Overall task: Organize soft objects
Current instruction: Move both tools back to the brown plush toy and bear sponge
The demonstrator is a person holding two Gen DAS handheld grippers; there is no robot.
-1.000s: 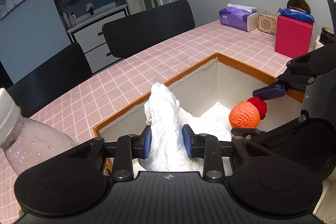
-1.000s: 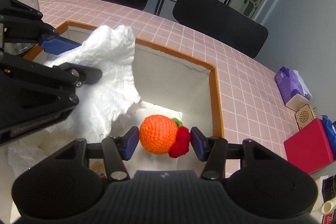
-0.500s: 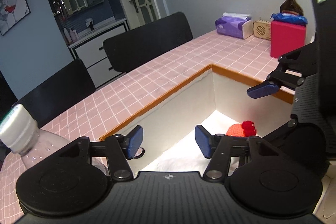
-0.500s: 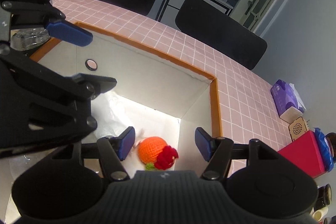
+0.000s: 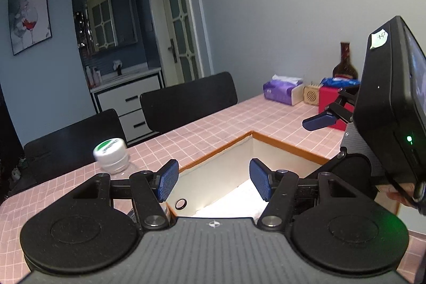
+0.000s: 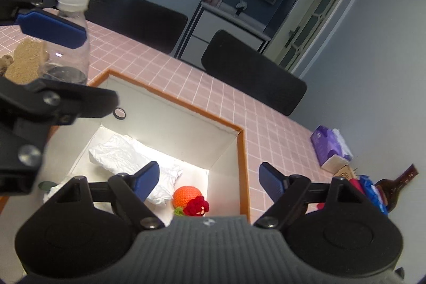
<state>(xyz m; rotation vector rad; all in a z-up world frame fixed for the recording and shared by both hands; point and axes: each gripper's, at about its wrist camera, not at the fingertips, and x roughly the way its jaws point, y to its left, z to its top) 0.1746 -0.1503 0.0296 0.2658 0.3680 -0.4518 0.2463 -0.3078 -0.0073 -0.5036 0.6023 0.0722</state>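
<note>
Crocheted orange fruit [image 6: 186, 194], with its red knitted blossom [image 6: 197, 206] and a green scrap of leaf, lies on the floor of the box [image 6: 241, 151], in the corner nearest the right hand-held gripper [image 6: 209, 178]. That gripper's jaws have just been opening and stand wide apart above the box with nothing between them, so I take it the toy was let go there. Beside the fruit, toward the box's middle, sits the crumpled white cloth [image 6: 127, 155], all soft creases. A clear plastic water bottle [image 6: 72, 36] with a white cap stands on the pink-tiled desk [image 6: 226, 92] just outside the box's far corner, and a tan plush toy [image 6: 26, 60] lies beyond that. A purple tissue pack [image 6: 331, 148] rests well off to the box's other side.

From the left wrist, the left hand-held gripper [image 5: 211, 178] also hangs over the box [image 5: 279, 144], its ribbed blue pads [image 5: 167, 178] spread and empty after opening just now. The box has an orange rim and pale, smooth inner walls; only a strip of the white cloth [image 5: 234, 200] shows on its floor.
</note>
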